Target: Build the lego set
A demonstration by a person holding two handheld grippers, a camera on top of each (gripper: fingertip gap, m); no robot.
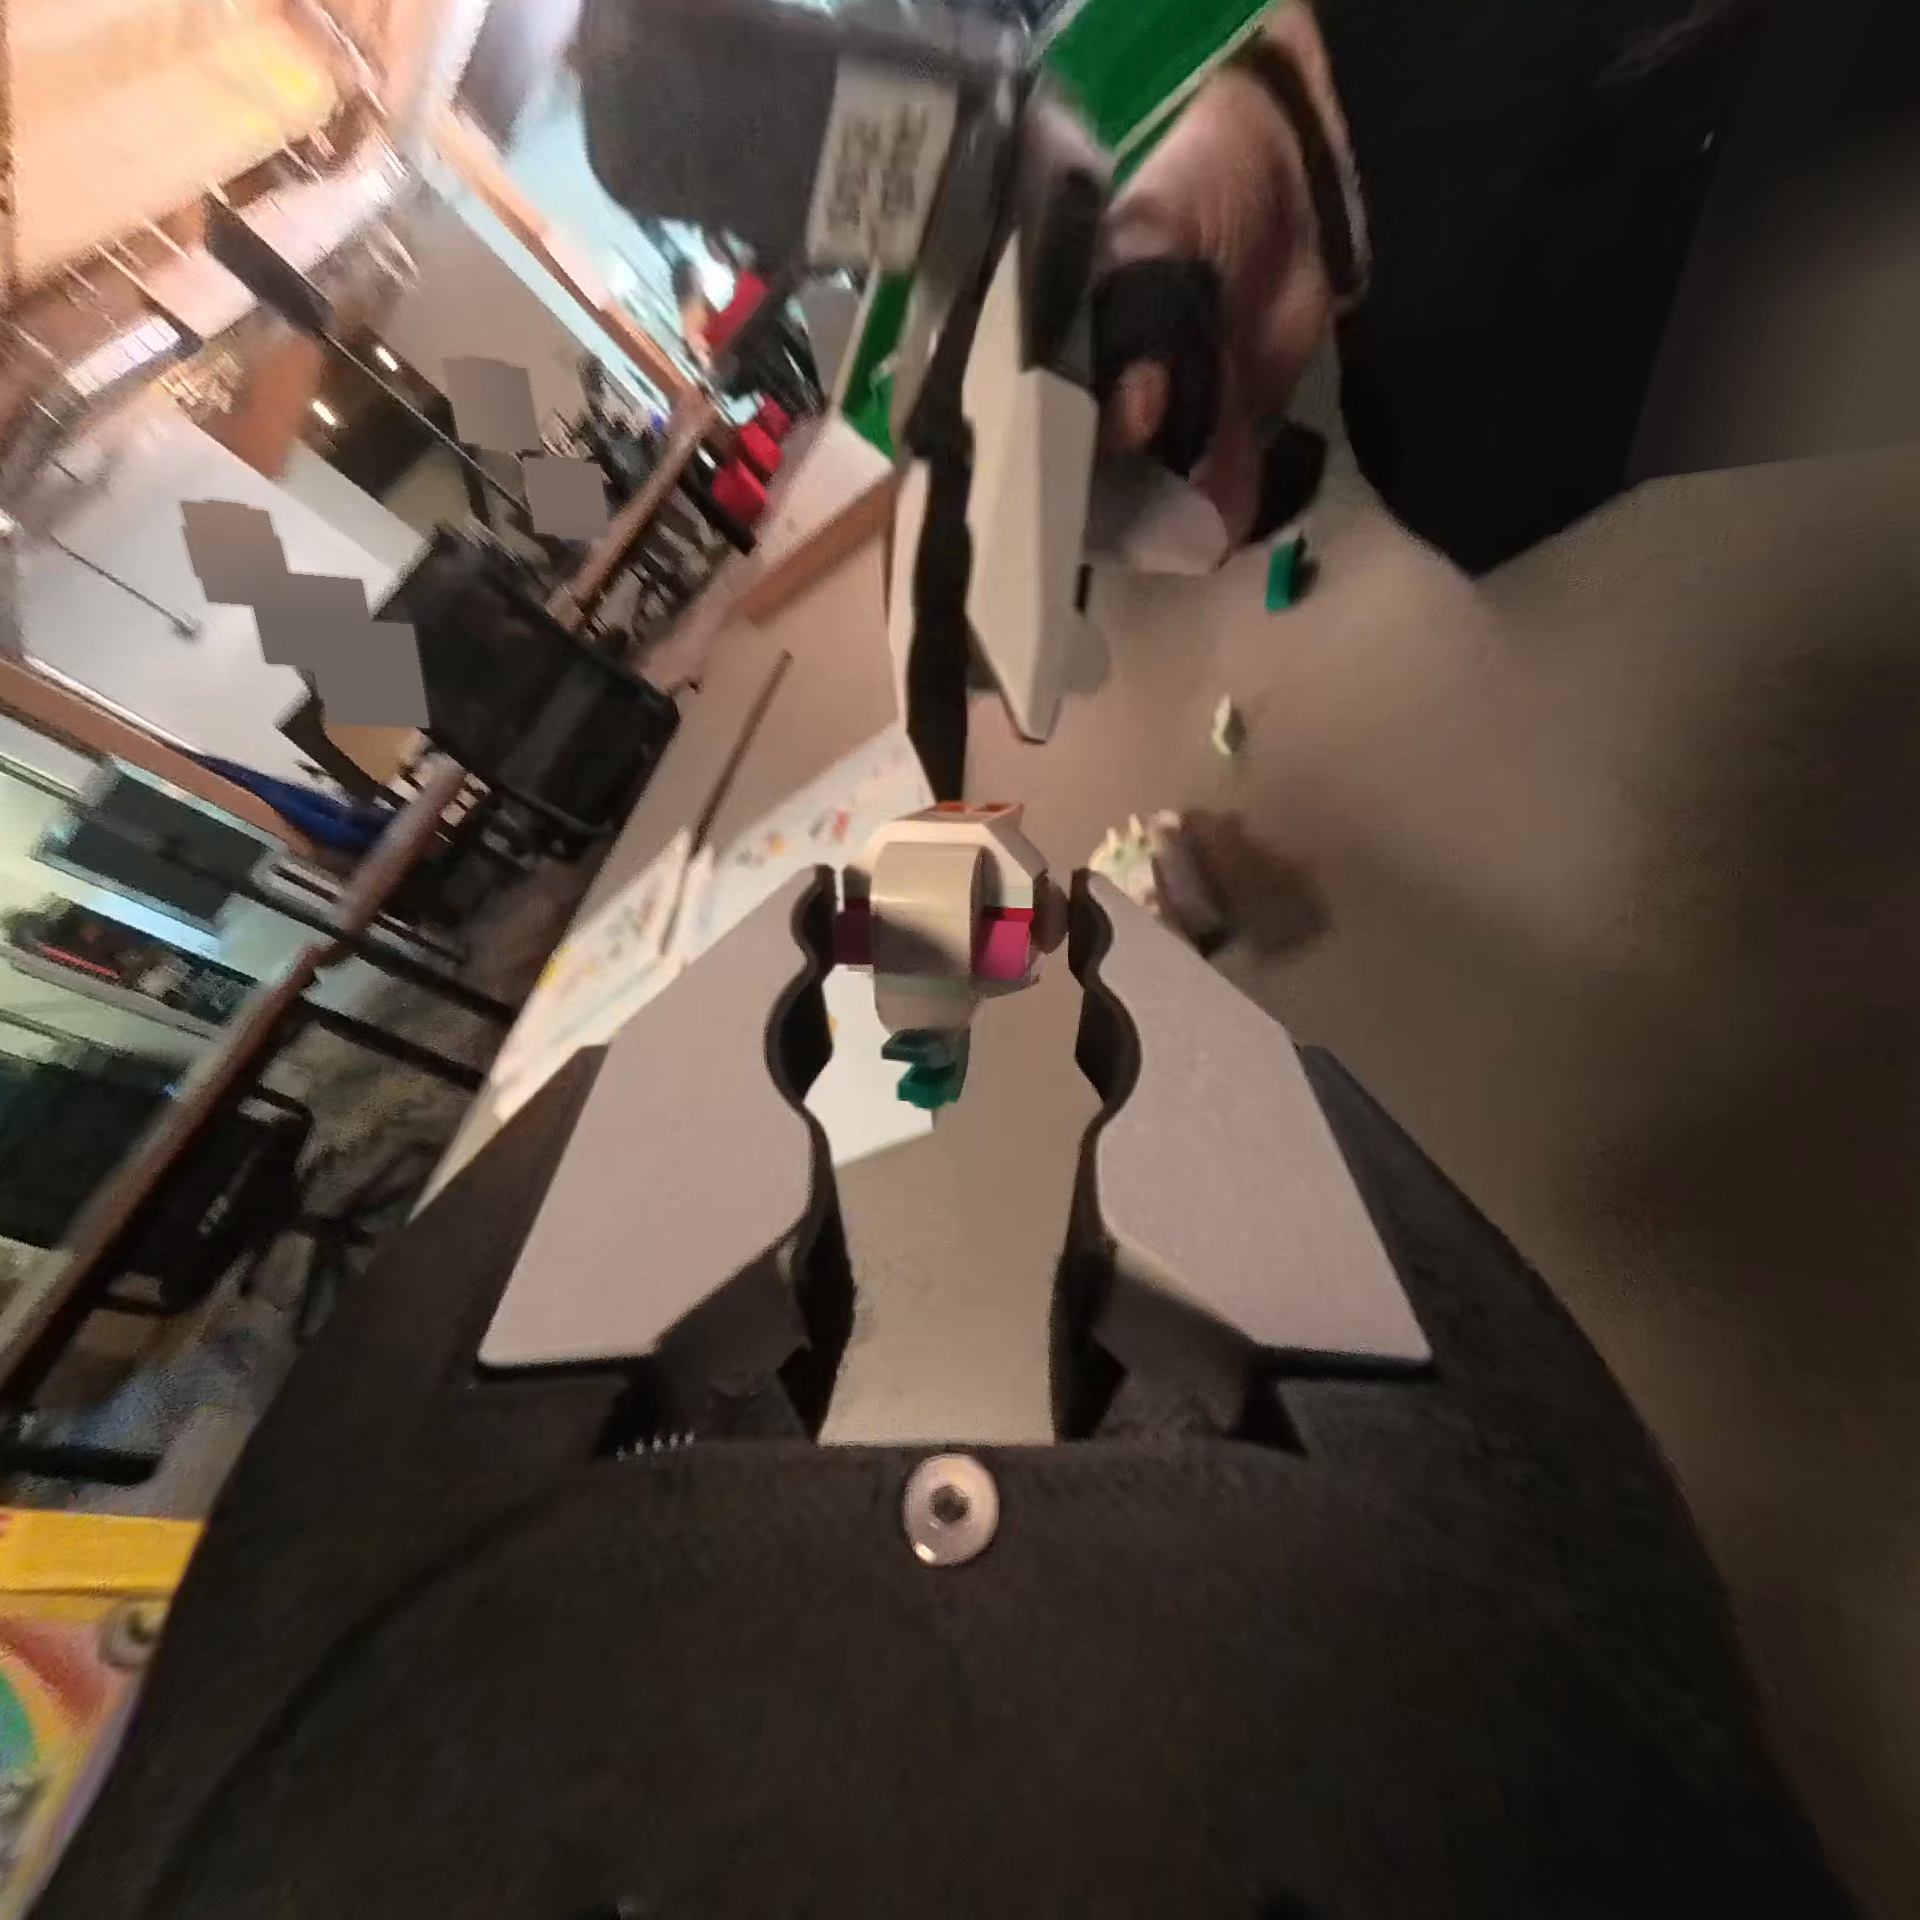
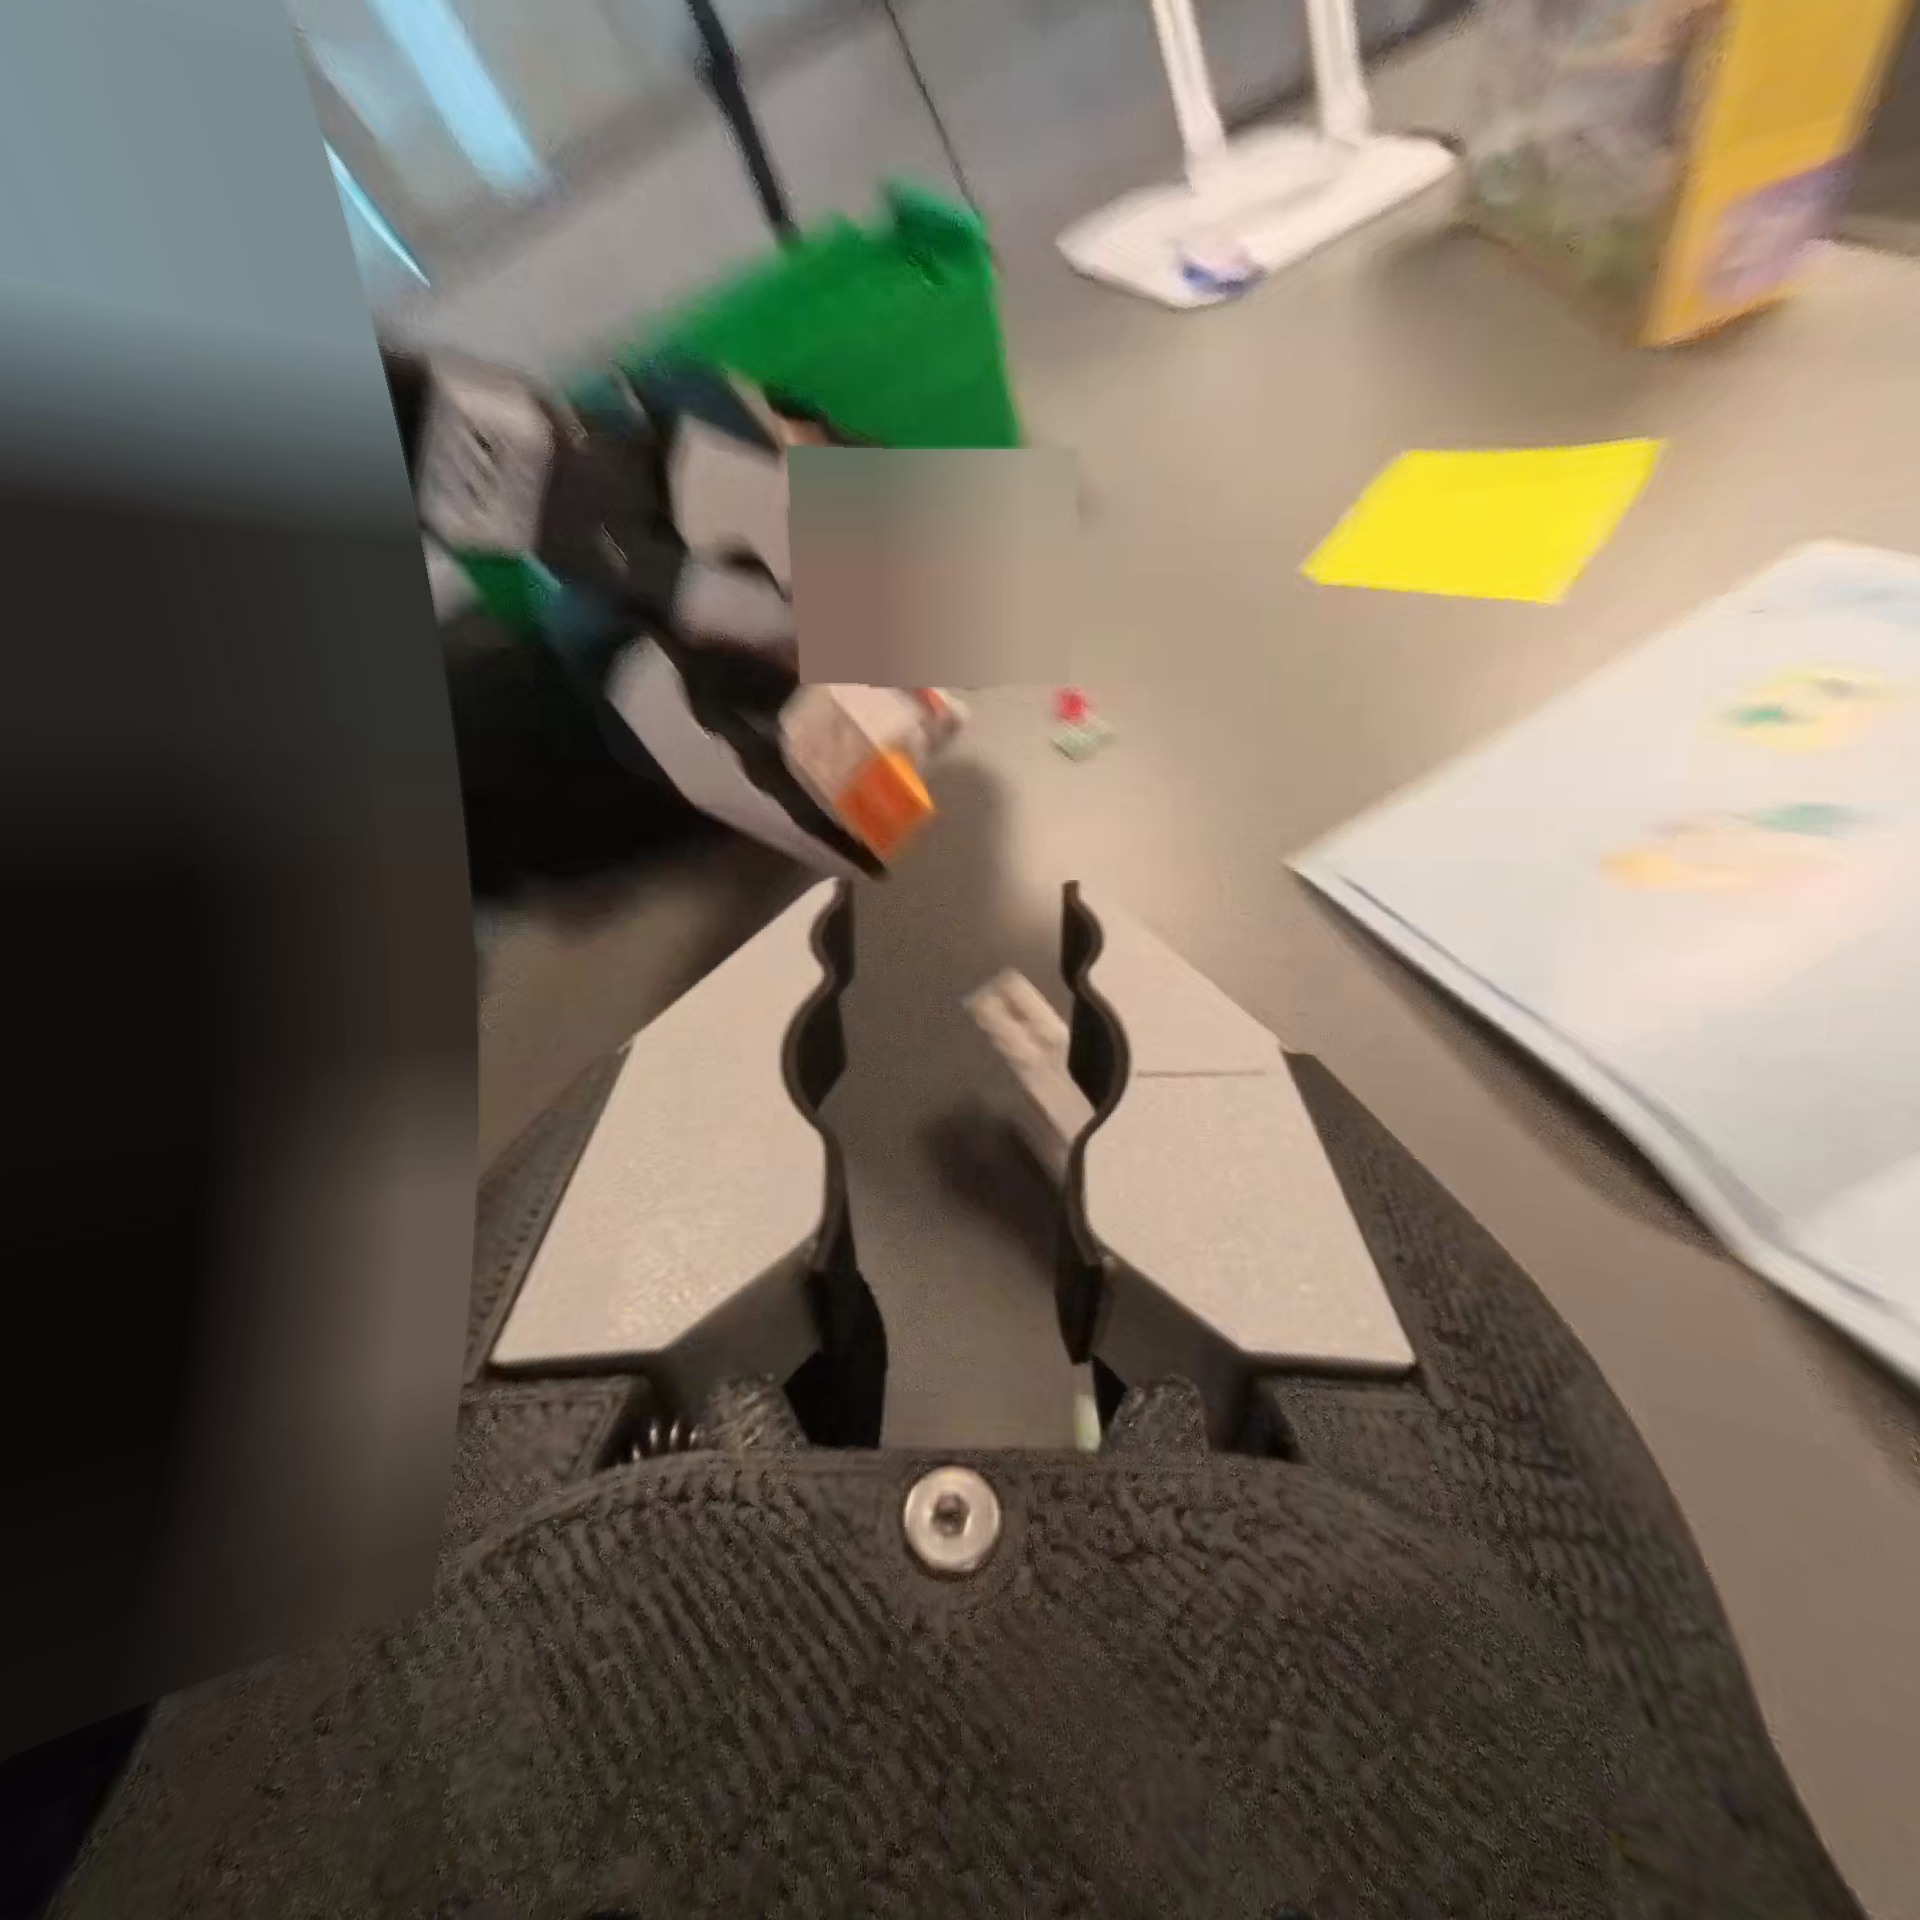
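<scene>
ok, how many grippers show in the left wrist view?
2. The left gripper fills the bottom, shut on a white-and-pink lego piece; the right gripper is at top centre, held by a hand.

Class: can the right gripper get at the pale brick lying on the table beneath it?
Probably yes: the right gripper is open and empty, and the pale brick lies uncovered on the table below it.
</scene>
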